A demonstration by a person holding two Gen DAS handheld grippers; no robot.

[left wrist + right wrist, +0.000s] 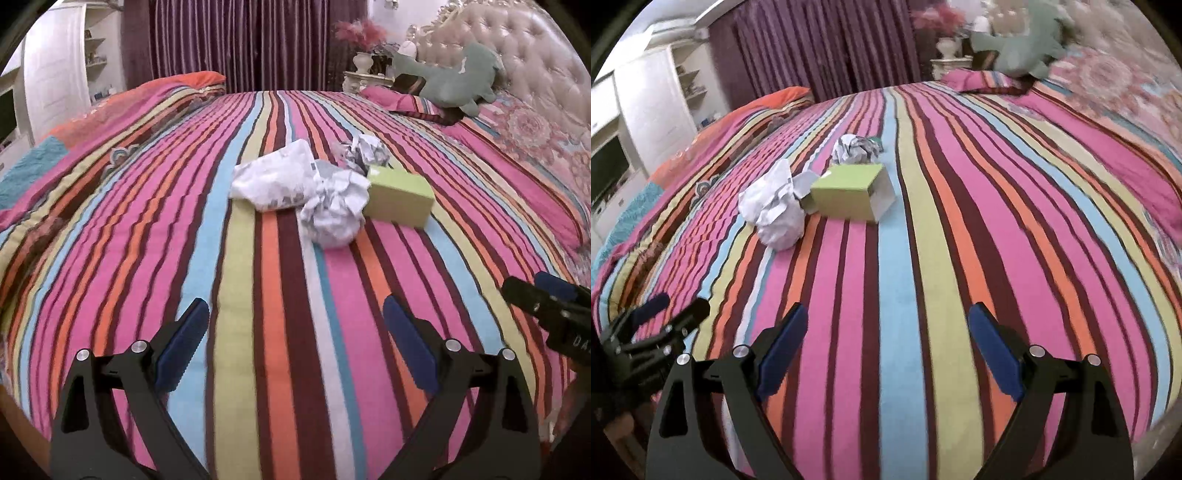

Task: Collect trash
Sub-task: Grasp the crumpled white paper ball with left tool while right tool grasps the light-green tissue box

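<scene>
Trash lies in the middle of a striped bed (258, 332): a crumpled white bag (273, 177), a white paper ball (336, 210), a greyer paper ball (364, 149) behind, and a green box (400, 195). The right wrist view shows the green box (846, 192) with its open white end, the white crumpled paper (775, 206) and the grey ball (855, 147). My left gripper (295, 314) is open and empty, well short of the trash. My right gripper (888, 321) is open and empty, also short of it. Each gripper shows at the other view's edge.
A green plush toy (458, 79) and pillows lie by the tufted headboard (524, 48) at the right. Purple curtains (236, 40) hang behind the bed. A white shelf unit (59, 70) stands at the left. A folded quilt (177, 88) lies at the far left.
</scene>
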